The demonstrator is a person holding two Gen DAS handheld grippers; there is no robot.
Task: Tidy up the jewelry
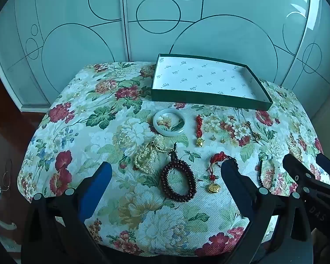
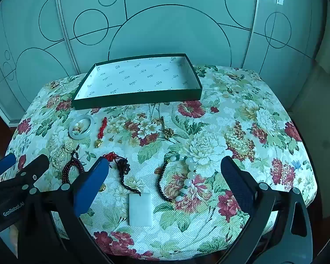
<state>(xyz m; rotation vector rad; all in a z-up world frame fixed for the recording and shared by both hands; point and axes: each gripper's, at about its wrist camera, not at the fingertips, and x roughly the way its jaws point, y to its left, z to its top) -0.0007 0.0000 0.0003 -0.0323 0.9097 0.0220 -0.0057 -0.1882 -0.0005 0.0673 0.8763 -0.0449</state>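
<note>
An empty green box with a white printed lining sits at the back of the floral table. In front of it lie a pale jade bangle, a red knotted charm, a pearl strand, a dark red bead bracelet, and a gold lock charm. A white rectangular pendant and a white-bead bracelet lie near the front. My left gripper is open above the dark bracelet. My right gripper is open above the pendant and the white beads.
Two small gold earrings and a gold brooch lie mid-table. A black bead strand lies beside the white beads. Patterned glass cabinet doors stand behind the table. The table edge drops off on the left and right.
</note>
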